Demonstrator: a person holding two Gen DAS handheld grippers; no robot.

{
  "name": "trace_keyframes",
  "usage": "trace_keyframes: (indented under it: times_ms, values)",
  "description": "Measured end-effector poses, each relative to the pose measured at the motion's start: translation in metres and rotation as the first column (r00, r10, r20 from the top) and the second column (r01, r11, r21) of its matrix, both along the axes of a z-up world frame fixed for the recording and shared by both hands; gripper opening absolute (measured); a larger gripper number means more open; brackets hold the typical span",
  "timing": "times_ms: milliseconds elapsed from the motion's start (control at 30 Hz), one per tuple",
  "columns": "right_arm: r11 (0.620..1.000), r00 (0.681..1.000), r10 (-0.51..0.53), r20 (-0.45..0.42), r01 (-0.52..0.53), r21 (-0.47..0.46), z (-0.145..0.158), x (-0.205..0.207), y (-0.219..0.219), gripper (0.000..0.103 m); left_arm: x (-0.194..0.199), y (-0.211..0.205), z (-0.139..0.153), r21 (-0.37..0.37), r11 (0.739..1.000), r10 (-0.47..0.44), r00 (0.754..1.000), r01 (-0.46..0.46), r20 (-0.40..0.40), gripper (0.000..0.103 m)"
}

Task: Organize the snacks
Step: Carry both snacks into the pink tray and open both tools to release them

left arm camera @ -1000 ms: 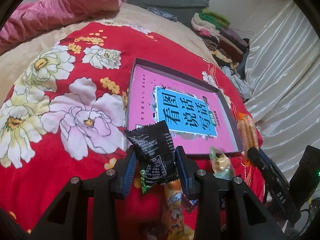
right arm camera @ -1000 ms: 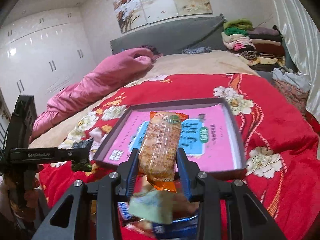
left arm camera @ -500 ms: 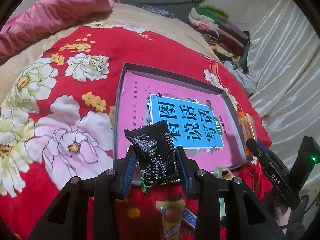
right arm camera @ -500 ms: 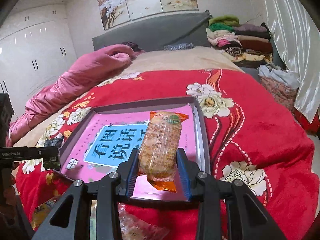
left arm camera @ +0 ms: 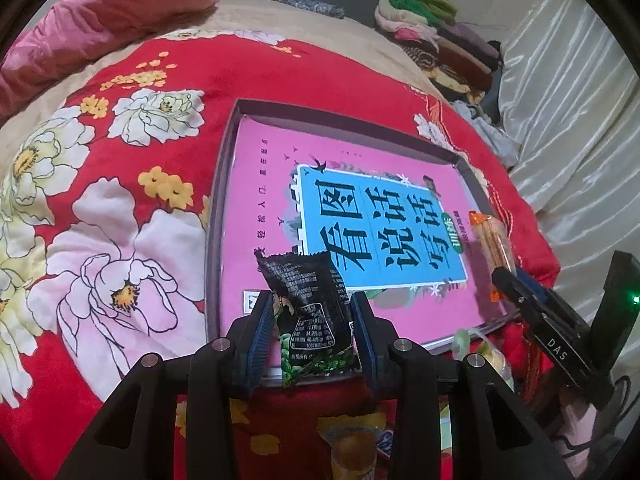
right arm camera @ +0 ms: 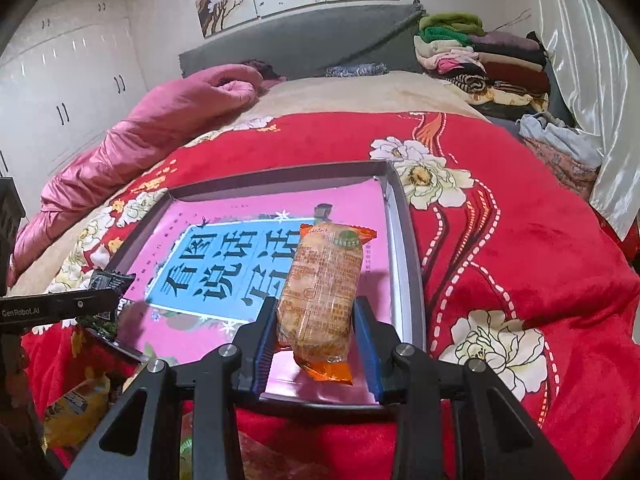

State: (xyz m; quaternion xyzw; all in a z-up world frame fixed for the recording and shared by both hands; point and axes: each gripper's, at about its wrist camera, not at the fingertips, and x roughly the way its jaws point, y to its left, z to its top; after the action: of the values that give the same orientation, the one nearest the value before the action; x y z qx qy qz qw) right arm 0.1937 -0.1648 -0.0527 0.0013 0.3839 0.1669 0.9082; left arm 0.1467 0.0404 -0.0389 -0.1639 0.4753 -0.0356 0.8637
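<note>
We hold a snack in each claw over the tray's [left arm camera: 224, 216] near edge on the bed: left claw [left arm camera: 312, 332] pinching a black packet [left arm camera: 308, 292], right claw [right arm camera: 316, 332] pinching an orange packet [right arm camera: 324, 292], both long axes pointing into the tray.

Both wrist cameras look steeply down along their hand-held grippers, close over the bed; they share the grey tray [left arm camera: 224, 216] [right arm camera: 404, 240], left view from seven o'clock, right from five.
</note>
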Motion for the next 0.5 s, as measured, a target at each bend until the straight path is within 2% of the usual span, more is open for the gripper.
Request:
trace_keyframes:
  times_ms: [500]
  values:
    - [0.999,0.998,-0.004,-0.065,0.001,-0.041,-0.011,0.002,0.0,0.038,0.007,-0.002,-0.013,0.03,0.999,-0.008,1.0,0.009,-0.025,0.04]
